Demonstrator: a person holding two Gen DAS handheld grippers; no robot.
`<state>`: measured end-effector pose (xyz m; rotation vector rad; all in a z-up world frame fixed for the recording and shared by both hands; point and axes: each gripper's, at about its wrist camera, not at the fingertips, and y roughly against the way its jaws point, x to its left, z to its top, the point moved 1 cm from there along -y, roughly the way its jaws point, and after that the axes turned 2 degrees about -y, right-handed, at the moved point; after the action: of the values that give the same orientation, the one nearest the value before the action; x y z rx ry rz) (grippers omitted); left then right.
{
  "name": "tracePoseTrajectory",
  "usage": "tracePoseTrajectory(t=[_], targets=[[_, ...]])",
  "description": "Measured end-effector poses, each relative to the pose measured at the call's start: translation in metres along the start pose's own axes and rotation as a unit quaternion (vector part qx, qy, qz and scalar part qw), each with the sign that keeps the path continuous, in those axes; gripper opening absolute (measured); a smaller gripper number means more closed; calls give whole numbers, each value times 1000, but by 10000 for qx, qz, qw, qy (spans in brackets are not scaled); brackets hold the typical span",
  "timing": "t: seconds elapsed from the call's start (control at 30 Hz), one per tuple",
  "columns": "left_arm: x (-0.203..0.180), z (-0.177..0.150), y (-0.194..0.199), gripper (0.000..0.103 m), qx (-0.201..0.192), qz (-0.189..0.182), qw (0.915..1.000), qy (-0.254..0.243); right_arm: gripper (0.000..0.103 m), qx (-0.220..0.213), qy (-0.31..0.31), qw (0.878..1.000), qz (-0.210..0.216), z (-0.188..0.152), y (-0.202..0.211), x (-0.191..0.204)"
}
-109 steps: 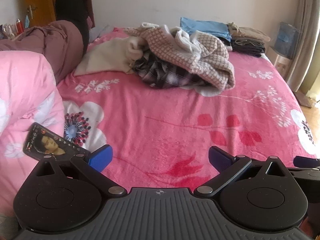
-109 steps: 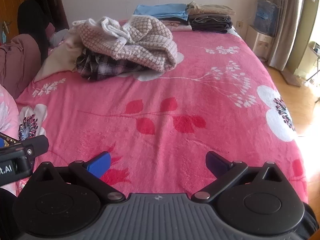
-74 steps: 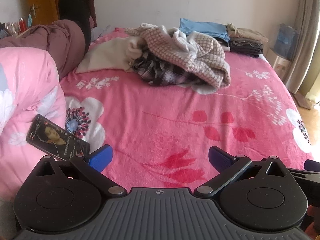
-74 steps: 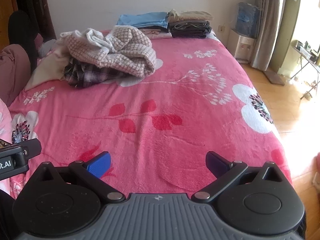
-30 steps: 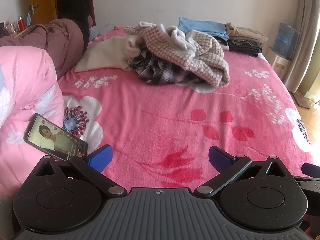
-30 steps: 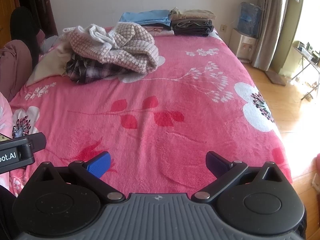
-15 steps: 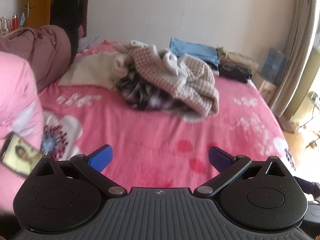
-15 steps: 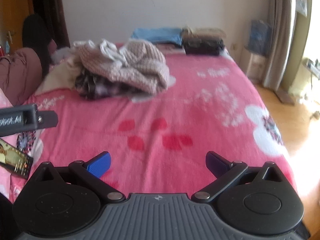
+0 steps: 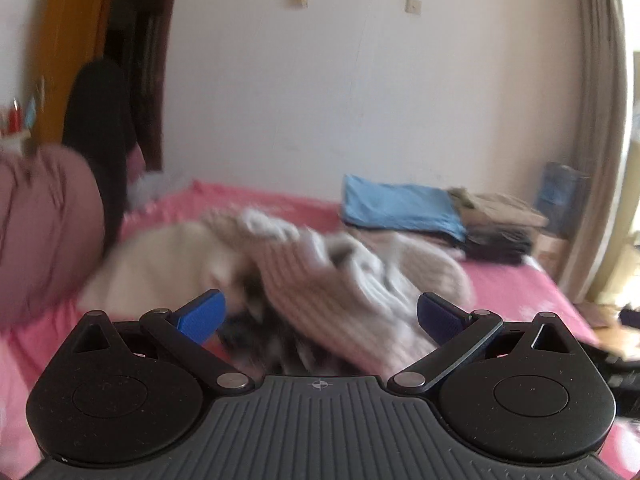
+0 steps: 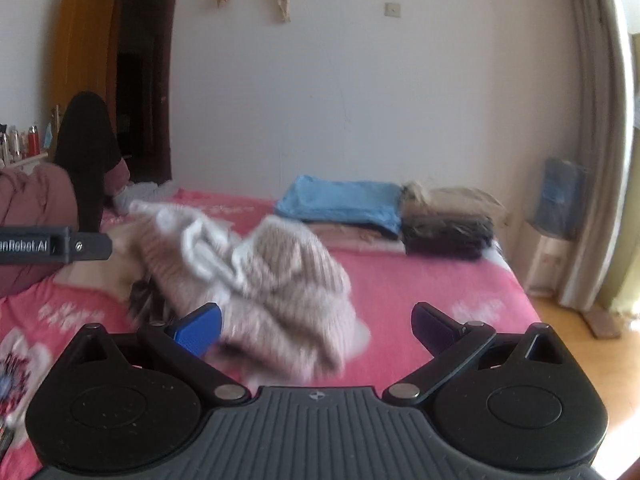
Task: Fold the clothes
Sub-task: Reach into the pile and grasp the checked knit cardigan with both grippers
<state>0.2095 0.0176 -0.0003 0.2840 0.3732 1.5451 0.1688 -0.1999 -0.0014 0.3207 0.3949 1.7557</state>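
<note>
Pointing forward over the bed, the left hand-held gripper [image 9: 318, 314] has its two blue-padded fingers spread wide apart with nothing between them. Directly ahead of it, filling the gap in the left wrist view, lies the rumpled pile of unfolded clothes [image 9: 332, 280]: a beige-and-pink knitted garment on top, a white piece tangled in it, a dark checked fabric [image 9: 256, 332] underneath, and a cream garment [image 9: 160, 264] spreading to the left of the fingers. The pile is blurred, so no finer detail can be read.

The right hand-held gripper [image 10: 316, 326] is likewise fully spread and carries nothing. The same pile [image 10: 256, 276] sits ahead of it, close to its left finger and reaching toward the middle of the gap; whether the finger touches the cloth cannot be told. The bare pink floral bedspread [image 10: 420, 280] shows ahead of its right finger. A black bar of the left unit [image 10: 56, 245], with white lettering, enters from the left edge of this view.

Beyond the pile, toward the far wall, stand folded stacks: a light-blue folded stack [image 10: 340, 202] ahead, and a tan-over-black folded stack [image 10: 446, 224] further right. To the far left, a mauve bundle [image 9: 44, 224] and a dark upright shape [image 9: 100, 128] lie by the open doorway [image 10: 144, 80]. A beige curtain [image 10: 596, 140] hangs at the far right.
</note>
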Motion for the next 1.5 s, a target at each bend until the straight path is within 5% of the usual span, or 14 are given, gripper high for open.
tracePoseTrajectory(t=[0.2, 0.37, 0.63, 0.73, 0.8, 0.9, 1.13, 1.5], targets=[[12, 13, -66, 101, 85, 198, 9998, -47, 103, -115, 240, 9993, 280, 26, -102, 9], [20, 16, -104, 97, 373, 106, 9991, 197, 103, 192, 56, 9970, 744, 38, -174, 12], [22, 9, -147, 72, 941, 181, 9943, 475, 94, 1498, -735, 9782, 1237, 37, -280, 2], [22, 10, -144, 60, 870, 205, 9941, 610, 76, 1688, -632, 9749, 1307, 31, -280, 5], [22, 10, -142, 53, 826, 228, 9944, 618, 46, 1544, -457, 9773, 1376, 30, -270, 8], [22, 11, -137, 41, 763, 241, 9950, 594, 29, 1366, -247, 9807, 1374, 29, -252, 13], [19, 9, -116, 21, 692, 362, 9947, 672, 16, 894, -20, 9872, 1317, 27, -201, 18], [-3, -5, -32, 18, 455, -7, 9967, 674, 14, 48, -405, 9882, 1477, 11, -71, 5]])
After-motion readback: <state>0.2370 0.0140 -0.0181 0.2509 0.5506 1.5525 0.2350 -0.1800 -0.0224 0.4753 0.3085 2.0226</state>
